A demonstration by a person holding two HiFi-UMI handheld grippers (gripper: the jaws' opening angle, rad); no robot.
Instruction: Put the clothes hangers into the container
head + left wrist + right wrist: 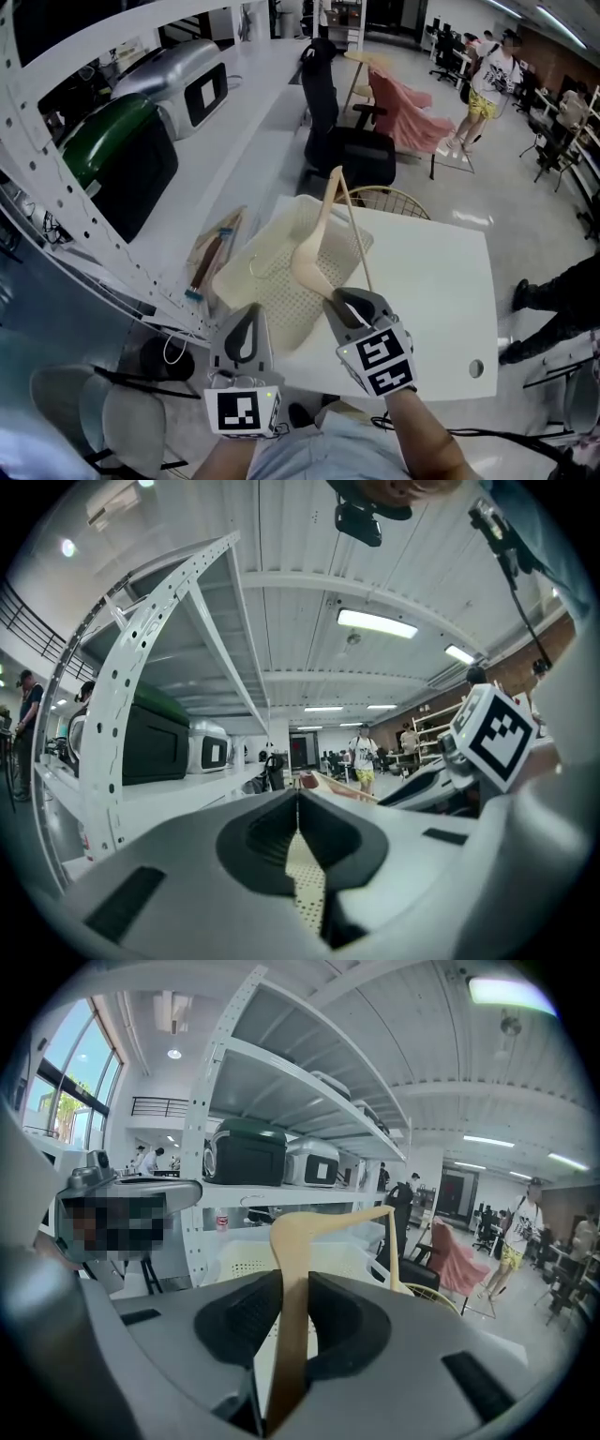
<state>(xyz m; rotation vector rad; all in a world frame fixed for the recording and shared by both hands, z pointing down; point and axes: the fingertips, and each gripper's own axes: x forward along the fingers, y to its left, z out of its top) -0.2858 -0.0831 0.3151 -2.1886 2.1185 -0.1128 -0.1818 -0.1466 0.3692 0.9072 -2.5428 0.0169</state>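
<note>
A pale wooden hanger stands steeply up over the cream perforated container on the white table. Its thin bar runs down towards my right gripper, which is shut on the hanger's lower arm. In the right gripper view the hanger passes between the pads of the right gripper, with the container behind it. A small metal hook lies inside the container. My left gripper hovers at the container's near corner, shut and empty. In the left gripper view the left gripper has its jaws together over the perforated wall.
A white shelf rack with a green-lidded case and silver cases runs along the left. A black office chair and a yellow wire chair stand behind the table. A person stands far back. A grey chair sits lower left.
</note>
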